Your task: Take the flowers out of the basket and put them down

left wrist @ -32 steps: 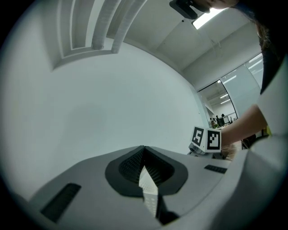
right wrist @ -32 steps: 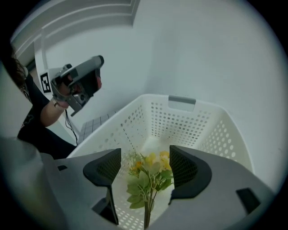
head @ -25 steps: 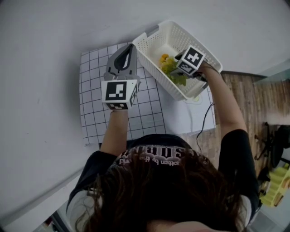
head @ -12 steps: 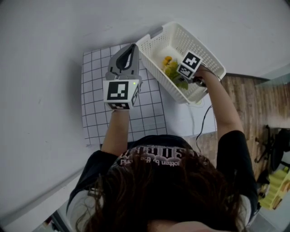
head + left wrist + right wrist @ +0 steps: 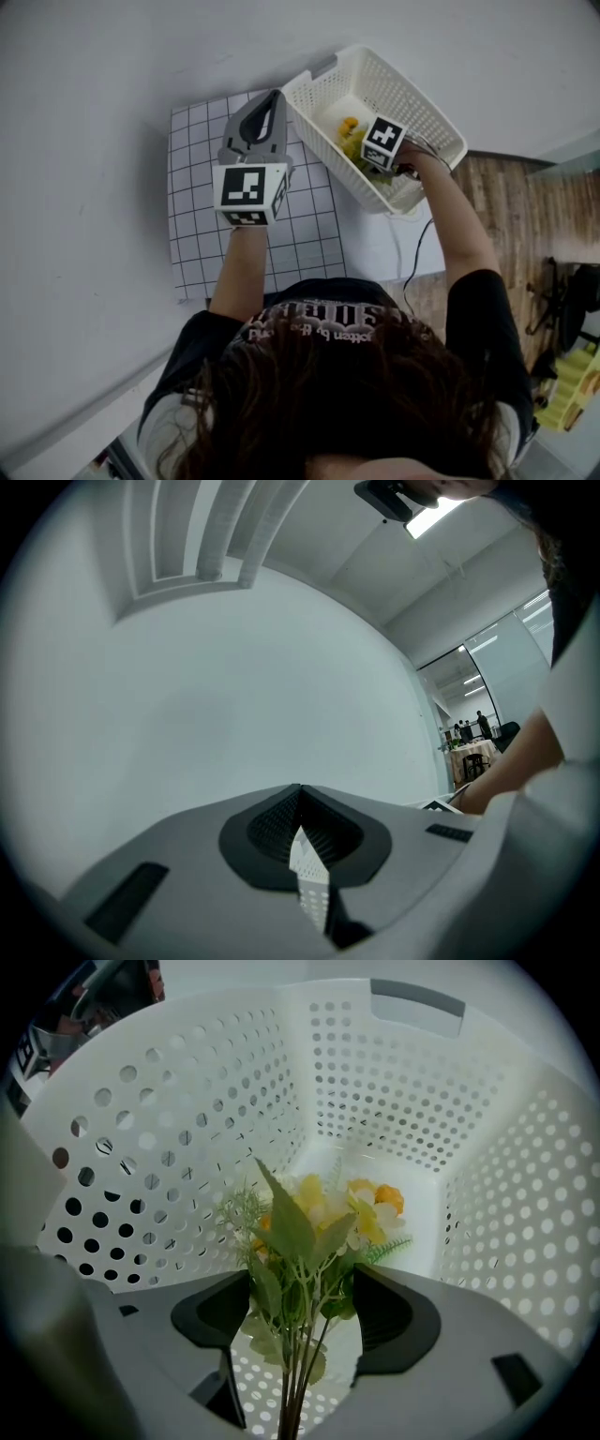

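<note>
The task is barely begun: the small bunch of yellow and orange flowers with green leaves sits inside the white perforated plastic basket, not lifted. The right tongs stand wide apart around the stems, not yet pinching. Only the left gripper view shows the left tongs closed and empty. Only the head view shows them over the black-gridded white mat beside the basket.

Grey table with gridded mat, basket
</note>
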Available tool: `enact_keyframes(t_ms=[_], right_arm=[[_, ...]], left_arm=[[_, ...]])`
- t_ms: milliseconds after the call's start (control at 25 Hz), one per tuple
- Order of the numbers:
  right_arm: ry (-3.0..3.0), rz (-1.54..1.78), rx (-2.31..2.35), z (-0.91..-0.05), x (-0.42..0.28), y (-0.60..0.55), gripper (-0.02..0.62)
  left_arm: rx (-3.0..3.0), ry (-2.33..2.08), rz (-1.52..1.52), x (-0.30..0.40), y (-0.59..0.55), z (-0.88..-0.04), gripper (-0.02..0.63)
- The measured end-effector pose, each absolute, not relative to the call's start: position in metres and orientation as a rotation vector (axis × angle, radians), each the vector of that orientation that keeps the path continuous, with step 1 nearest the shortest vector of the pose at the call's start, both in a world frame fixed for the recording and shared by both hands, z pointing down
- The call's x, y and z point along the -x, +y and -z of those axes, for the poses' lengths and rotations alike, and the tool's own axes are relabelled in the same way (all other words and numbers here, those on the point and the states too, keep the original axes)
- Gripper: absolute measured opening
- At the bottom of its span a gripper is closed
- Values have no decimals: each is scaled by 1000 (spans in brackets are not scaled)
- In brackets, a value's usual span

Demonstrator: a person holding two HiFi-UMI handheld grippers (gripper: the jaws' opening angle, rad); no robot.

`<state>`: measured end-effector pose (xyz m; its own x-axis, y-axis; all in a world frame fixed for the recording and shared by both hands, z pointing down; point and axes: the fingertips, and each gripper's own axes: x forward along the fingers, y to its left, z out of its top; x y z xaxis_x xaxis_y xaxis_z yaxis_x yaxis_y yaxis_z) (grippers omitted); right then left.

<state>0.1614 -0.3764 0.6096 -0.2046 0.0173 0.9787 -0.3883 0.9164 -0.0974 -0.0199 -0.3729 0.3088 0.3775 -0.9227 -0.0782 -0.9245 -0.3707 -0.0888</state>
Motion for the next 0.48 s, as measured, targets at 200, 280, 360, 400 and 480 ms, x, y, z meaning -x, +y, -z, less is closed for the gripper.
enact_keyframes(t_ms=[200, 280, 360, 400, 480], right_arm=[[-1745, -324, -301, -610, -160, -377, 240], [-1745, -304, -311, -610, -160, -378, 204], [-1748, -293, -322, -609, -159, -379, 178], [-1752, -290, -330, -608, -159, -380, 166], [-1760, -292, -355, -606, -159, -382, 143]], left_arm=[[2499, 1686, -25, 23, -371, -307, 2], [2499, 1687, -22, 23, -369, -306, 2], [2498, 1687, -22, 23, -367, -305, 2], [2495, 1685, -25, 23, -366, -303, 2], [2492, 1682, -27, 23, -365, -302, 2]])
